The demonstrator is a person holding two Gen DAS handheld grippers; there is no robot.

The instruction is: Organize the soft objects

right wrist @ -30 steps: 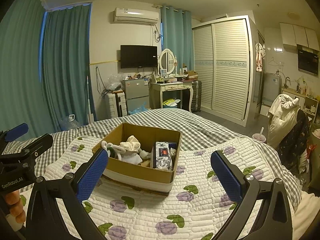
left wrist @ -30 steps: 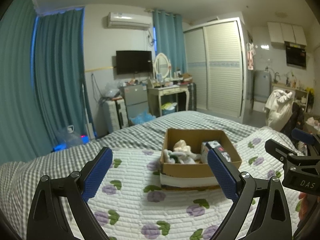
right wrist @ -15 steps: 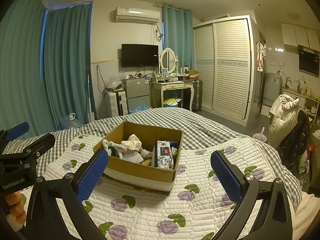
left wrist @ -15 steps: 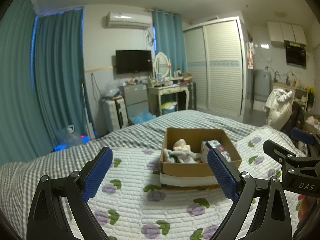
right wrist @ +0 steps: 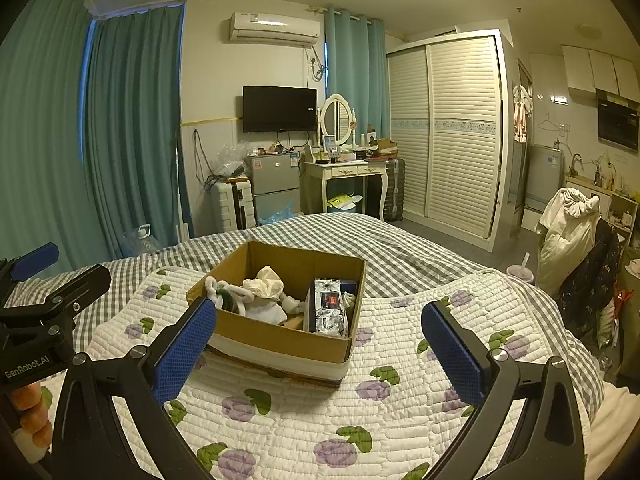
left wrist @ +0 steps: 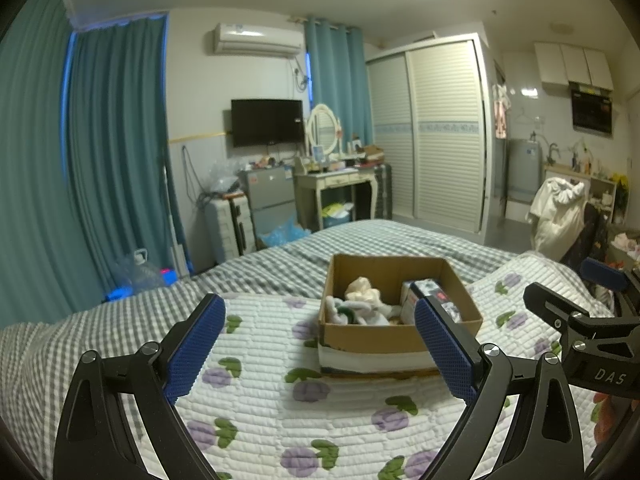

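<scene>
An open cardboard box (left wrist: 372, 340) (right wrist: 280, 344) sits on the bed's white flowered quilt (left wrist: 280, 400) (right wrist: 360, 420). Inside lie white and cream soft items (left wrist: 362, 300) (right wrist: 262, 292) on the left and a grey printed packet (left wrist: 426, 294) (right wrist: 330, 306) on the right. My left gripper (left wrist: 318, 350) is open and empty, held above the quilt just short of the box. My right gripper (right wrist: 316, 354) is open and empty, also short of the box. Each gripper shows at the edge of the other's view.
A grey checked blanket (right wrist: 400, 256) covers the far part of the bed. Beyond it stand a dressing table (right wrist: 344, 176), a small fridge (right wrist: 276, 184), suitcases and a wardrobe (right wrist: 452, 132). A chair piled with clothes (right wrist: 572, 240) stands at the right.
Both views have shifted only slightly; the box sits a touch nearer in the right wrist view. Both grippers stay open and empty.
</scene>
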